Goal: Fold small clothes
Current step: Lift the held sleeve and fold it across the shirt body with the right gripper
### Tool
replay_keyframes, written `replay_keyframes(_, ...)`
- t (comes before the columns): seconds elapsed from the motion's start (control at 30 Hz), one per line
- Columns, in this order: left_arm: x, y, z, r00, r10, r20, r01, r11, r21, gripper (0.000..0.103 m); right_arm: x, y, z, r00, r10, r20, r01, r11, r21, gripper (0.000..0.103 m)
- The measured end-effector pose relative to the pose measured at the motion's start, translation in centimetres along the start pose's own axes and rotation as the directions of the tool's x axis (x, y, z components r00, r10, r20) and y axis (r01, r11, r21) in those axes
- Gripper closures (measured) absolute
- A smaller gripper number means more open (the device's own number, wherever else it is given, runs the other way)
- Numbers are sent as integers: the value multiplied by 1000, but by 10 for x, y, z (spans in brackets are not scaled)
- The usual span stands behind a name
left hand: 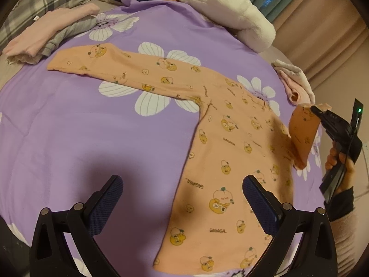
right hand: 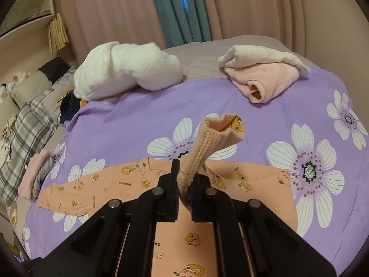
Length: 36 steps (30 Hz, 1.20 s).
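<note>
A small orange shirt (left hand: 230, 152) with yellow cartoon prints lies flat on the purple flowered bedspread (left hand: 92, 127). One sleeve (left hand: 110, 67) stretches out flat to the far left. My right gripper (left hand: 314, 110) is shut on the other sleeve's ribbed cuff (right hand: 207, 143) and holds that sleeve (left hand: 302, 136) lifted above the shirt's right side. In the right wrist view the cuff sticks up between the shut fingers (right hand: 171, 191), with the shirt (right hand: 115, 189) below. My left gripper (left hand: 182, 205) is open and empty, hovering over the shirt's lower left edge.
A pink and grey clothes pile (left hand: 43, 39) lies at the far left. A white fluffy blanket (left hand: 221, 7) lies at the back. A folded pink and cream garment (right hand: 263, 76) lies at the right back. Plaid pillows (right hand: 25, 133) and curtains (right hand: 184, 9) are beyond.
</note>
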State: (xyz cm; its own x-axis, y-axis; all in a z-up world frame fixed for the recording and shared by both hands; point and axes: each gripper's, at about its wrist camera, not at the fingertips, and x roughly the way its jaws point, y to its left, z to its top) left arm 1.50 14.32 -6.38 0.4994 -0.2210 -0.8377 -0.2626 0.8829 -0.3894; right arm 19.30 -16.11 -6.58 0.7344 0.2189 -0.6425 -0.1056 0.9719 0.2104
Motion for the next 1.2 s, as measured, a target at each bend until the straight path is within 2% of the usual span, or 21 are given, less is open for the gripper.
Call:
replay_keyframes(0.63, 3, 3, 4, 1000, -5, -8, 5, 1000, -6, 1, 20, 46, -14, 999, 10, -48, -14, 995, -100, 96)
replay_keyframes(0.97, 11, 4, 5, 1000, 5, -25, -5, 1000, -11, 1, 41, 78, -27, 995, 49, -86, -61, 987, -145, 96)
replay_keyframes(1.2, 20, 9, 6, 999, 14, -47, -15, 1000, -22, 1, 73, 103, -54, 988, -32, -150, -8, 965, -261, 93)
